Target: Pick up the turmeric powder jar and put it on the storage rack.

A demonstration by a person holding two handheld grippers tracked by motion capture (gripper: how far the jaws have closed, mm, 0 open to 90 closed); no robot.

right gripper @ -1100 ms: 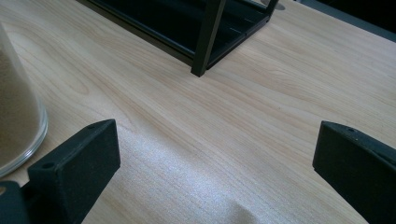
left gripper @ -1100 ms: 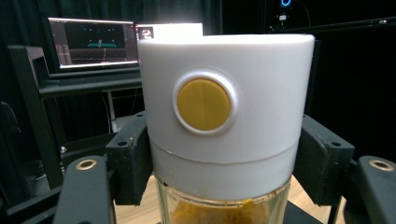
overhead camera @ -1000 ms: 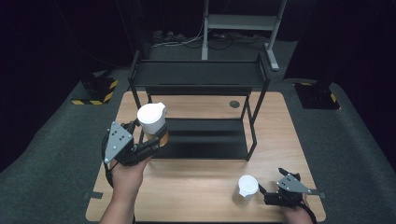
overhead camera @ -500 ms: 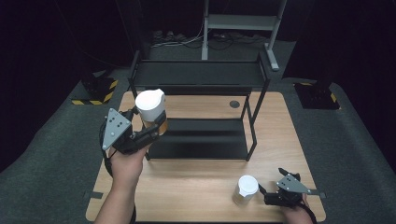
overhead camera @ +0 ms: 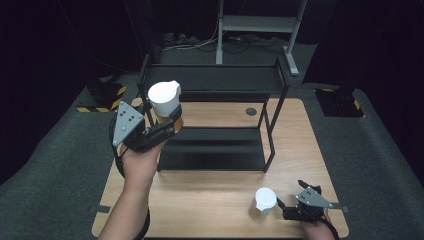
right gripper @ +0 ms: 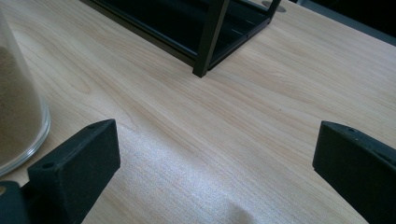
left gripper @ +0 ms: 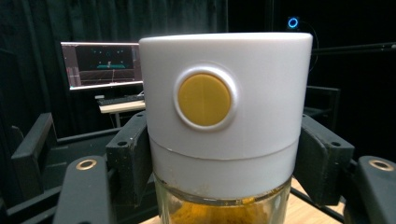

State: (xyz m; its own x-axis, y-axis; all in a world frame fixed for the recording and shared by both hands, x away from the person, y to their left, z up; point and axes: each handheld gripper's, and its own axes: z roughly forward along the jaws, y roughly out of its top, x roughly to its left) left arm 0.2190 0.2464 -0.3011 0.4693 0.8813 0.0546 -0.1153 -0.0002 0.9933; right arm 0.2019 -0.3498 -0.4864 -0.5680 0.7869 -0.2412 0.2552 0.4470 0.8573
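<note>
Yellow button on the white-capped jar (left gripper: 219,140), seen close in the left gripper (overhead camera: 167,125) view; clamped there. Right gripper (right gripper: 210,172) gapes wide over bare desk (right gripper: 261,107).

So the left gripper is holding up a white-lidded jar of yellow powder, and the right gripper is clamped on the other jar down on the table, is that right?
Not quite. The left gripper does hold the white-lidded jar of yellow powder, but the right gripper is not clamped on the other jar. Its jaws stand open over bare table, with that jar off to one side, as the right gripper view shows.
</note>
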